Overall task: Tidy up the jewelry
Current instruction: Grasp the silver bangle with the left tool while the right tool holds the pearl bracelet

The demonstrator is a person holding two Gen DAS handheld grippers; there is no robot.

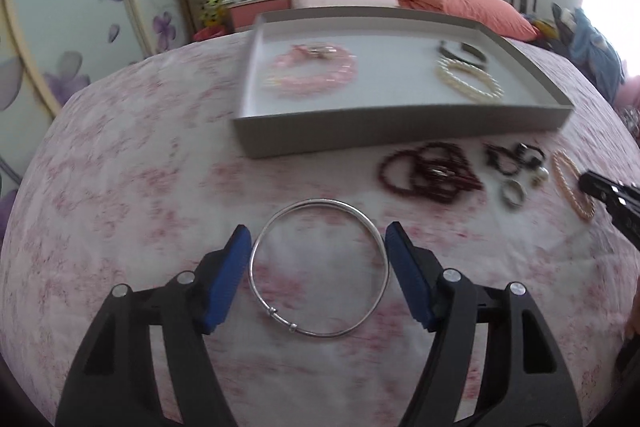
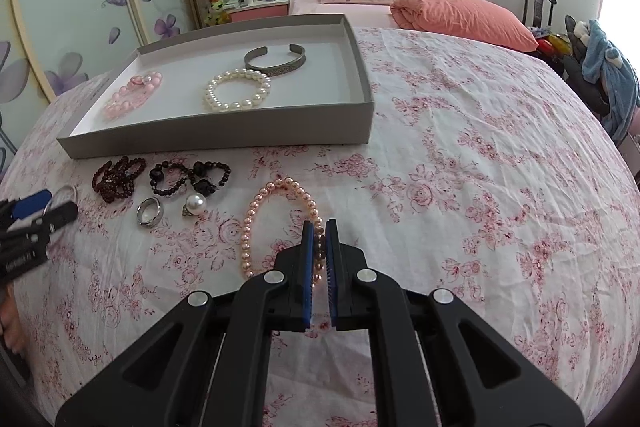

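Two grippers work over the bed (image 2: 460,131). Nearest, the left gripper (image 1: 319,269) is spread wide around the silver bangle (image 1: 319,269), one finger on each side, ready to squeeze. The right gripper (image 2: 319,251) is pressed together, pinching the pink pearl bracelet (image 2: 256,223) by its near side so it can lift. Farther on lie dark beads (image 2: 118,179), a ring (image 2: 150,213) and a pearl (image 2: 197,205). Beyond them, near the bed's far left edge, the tray (image 2: 224,139) holds sorted bracelets.
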